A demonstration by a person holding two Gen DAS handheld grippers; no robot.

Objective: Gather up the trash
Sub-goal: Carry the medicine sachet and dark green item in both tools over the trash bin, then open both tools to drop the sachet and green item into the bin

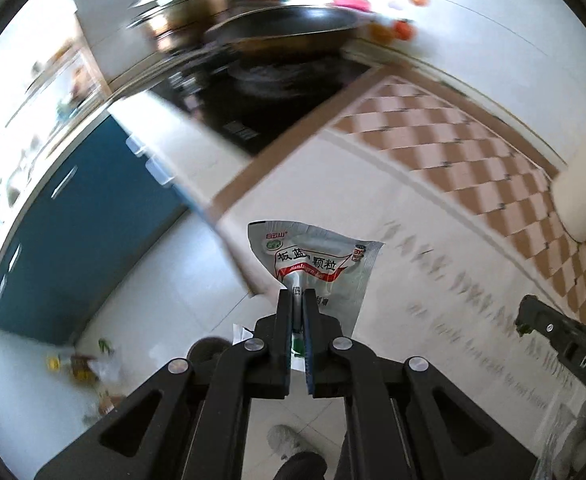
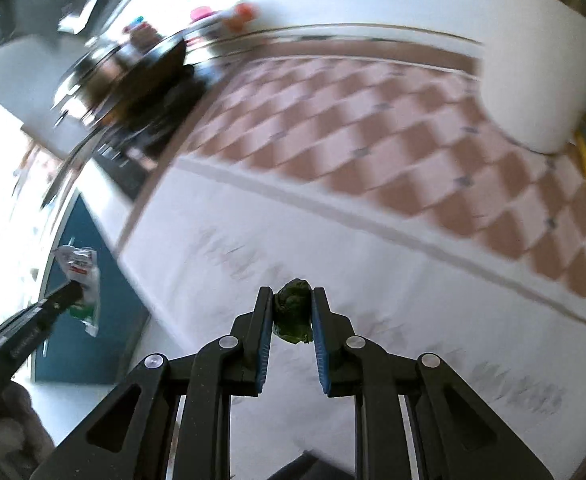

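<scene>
The silver foil sachet with a red band and printed Chinese characters (image 1: 313, 268) is pinched at its lower end by the left gripper (image 1: 298, 300), whose jaws are closed flat on the foil. Most of the packet stands free above the fingertips, tilted a little to one side. In the right wrist view the same sachet (image 2: 83, 280) shows small, off to the left, in front of the blue cabinet door (image 2: 93, 320).

The crumpled dark green wad, perhaps a leaf or a wrapper (image 2: 293, 312), sits between the blue pads of the right gripper (image 2: 292, 308). The jaws are narrow and clamp it on both sides, near the fingertips, with its top peeping above them.

Both pieces hang clear above the white counter with a pink and white checked tile band (image 2: 333, 140); neither touches it. The dark wok on the black stove (image 1: 281, 32) lies beyond the counter's far left end, and a white rounded vessel (image 1: 581, 196) stands at its right end.

The step in hand looks like carrying both pieces to a bin, which is not in view. To do it well, keep both grips firm throughout; the sachet is held by a thin margin and could slip if swung hard. Keep the two loads apart so that neither knocks the other, and loosen each grip only once it is over the bin's mouth.
</scene>
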